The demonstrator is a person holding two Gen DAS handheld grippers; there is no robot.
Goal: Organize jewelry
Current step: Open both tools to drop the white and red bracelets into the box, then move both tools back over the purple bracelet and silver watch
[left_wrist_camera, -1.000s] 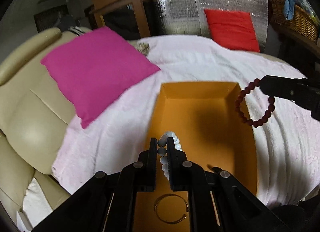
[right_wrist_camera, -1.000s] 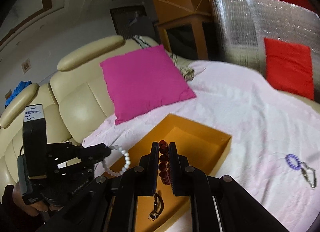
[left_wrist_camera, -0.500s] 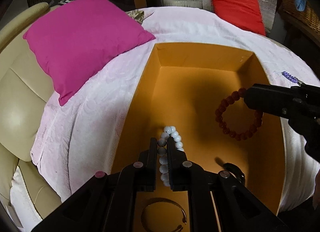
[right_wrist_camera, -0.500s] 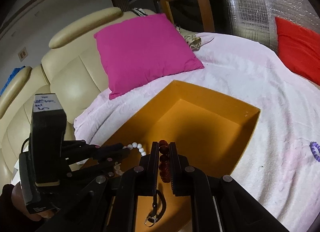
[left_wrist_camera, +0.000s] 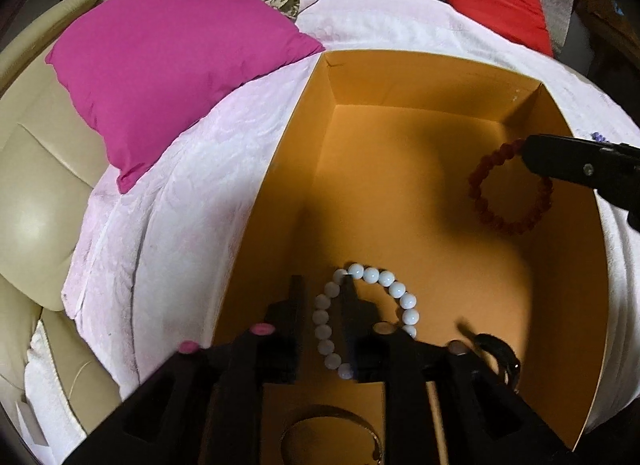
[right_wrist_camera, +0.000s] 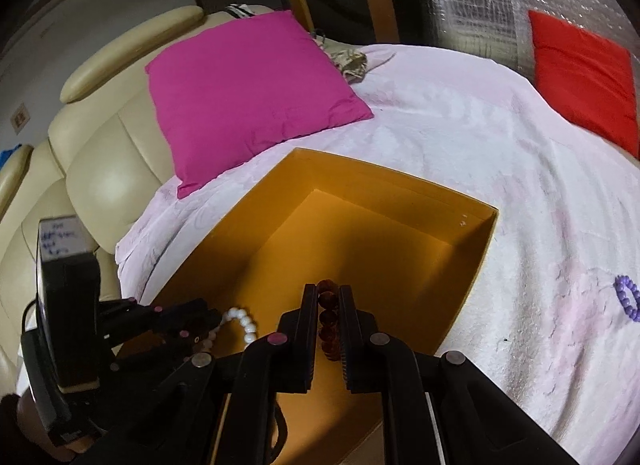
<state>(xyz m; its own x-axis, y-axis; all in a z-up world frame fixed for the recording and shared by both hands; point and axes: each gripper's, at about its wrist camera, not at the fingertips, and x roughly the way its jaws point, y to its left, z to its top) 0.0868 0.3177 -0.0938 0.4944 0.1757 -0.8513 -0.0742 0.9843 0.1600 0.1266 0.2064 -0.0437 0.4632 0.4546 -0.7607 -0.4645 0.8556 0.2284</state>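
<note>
Left gripper (left_wrist_camera: pixel 322 289) open wide, white bead bracelet (left_wrist_camera: pixel 372 305) loose around one finger inside orange box (left_wrist_camera: pixel 416 81). Right gripper (right_wrist_camera: pixel 329 297) pinching red bead bracelet (right_wrist_camera: pixel 329 321) over box. Farther off, purple bracelet (right_wrist_camera: pixel 627 297) on pink blanket (right_wrist_camera: pixel 460 133).

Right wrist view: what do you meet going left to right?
Left gripper with the white bead bracelet → right gripper shut on the dark red bead bracelet over the orange box → purple bead bracelet on the pink blanket.
</note>
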